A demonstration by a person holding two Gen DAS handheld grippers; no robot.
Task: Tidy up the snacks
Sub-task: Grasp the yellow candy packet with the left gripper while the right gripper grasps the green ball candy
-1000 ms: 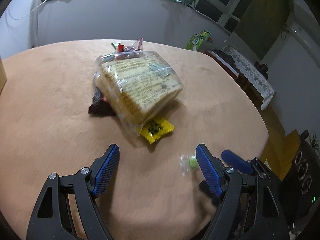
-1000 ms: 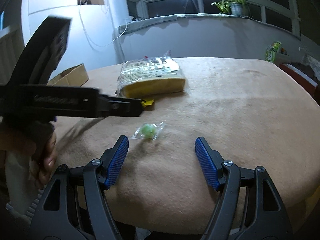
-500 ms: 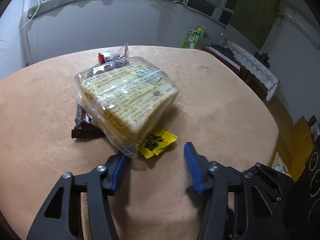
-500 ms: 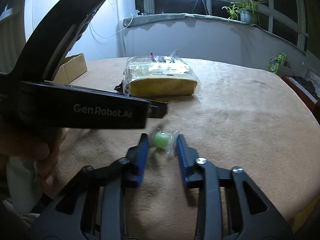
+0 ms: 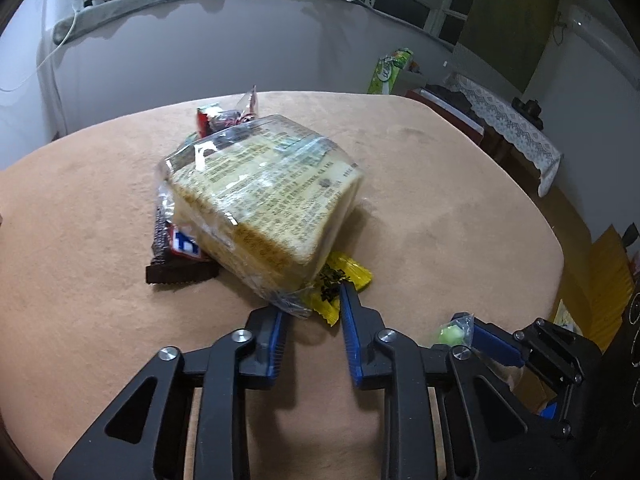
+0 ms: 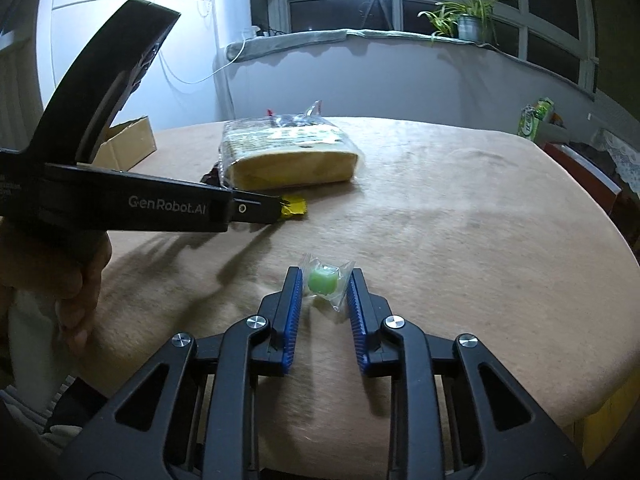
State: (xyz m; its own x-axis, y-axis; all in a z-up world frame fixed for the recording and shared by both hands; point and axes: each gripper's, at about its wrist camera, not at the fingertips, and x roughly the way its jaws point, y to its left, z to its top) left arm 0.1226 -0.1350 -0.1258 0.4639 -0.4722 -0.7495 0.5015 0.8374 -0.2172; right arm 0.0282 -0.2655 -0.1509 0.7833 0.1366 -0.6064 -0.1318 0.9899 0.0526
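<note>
Our right gripper [image 6: 322,286] has just been closing, and its blue pads now press the clear wrapper of the small green candy [image 6: 323,280] from both sides; we judge it grasped, though the candy itself sits near the fingertips, so the hold looks shallow. Our left gripper [image 5: 310,306] has also just been closing. Between its jaws lie the crimped end of the bread bag [image 5: 260,204] and the near corner of the yellow packet [image 5: 344,280]; the right-hand pad touches the yellow packet, but whether the jaws truly pinch either wrapper we cannot tell, since a gap shows between them.

Moving outward, the bread bag lies on its side near the middle of the tan table [image 6: 460,208], resting partly on a dark chocolate bar [image 5: 176,256] and over the yellow packet. A red-wrapped snack [image 5: 212,118] peeks out behind the bread. At the far left edge of the table an open cardboard box [image 6: 128,144] stands, well apart from the pile.

As for progress, we judge the work barely begun: every snack we can see remains on the table, heaped together, and nothing shows inside the box from here. Sorting out each item still lies ahead.
</note>
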